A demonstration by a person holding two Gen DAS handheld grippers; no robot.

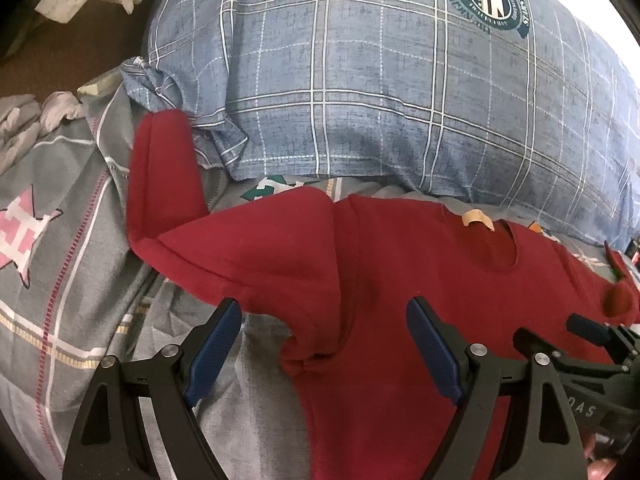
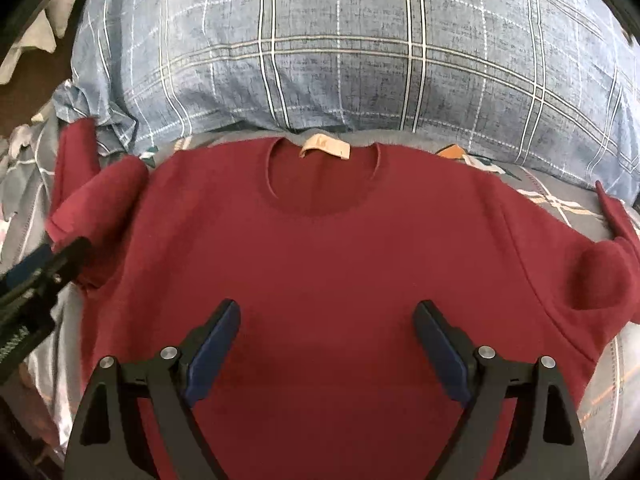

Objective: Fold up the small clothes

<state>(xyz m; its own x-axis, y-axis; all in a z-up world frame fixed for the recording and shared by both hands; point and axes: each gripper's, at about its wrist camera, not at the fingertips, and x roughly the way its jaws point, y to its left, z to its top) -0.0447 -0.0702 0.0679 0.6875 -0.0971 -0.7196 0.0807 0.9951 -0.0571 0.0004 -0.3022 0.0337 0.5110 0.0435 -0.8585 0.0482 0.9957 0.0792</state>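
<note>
Red sweater lay flat on the bed, collar toward the pillow, ready for folding. I held both grippers, left gripper and right gripper, over it, fingers spread, pinching nothing.

Layout: sweatshirt flat on the bed, pillow behind it.

Sweatshirt lies front up, neck opening toward the pillow, neck label at the collar's back edge. Pillow sits just behind the collar, its front edge close to it. Left sleeve bends up beside the pillow's left corner; right sleeve bunches at the right edge. Left tongs spread apart over the left armpit seam; right tongs spread apart over the chest. Crumpled cloth lies far left on the bed.
</note>
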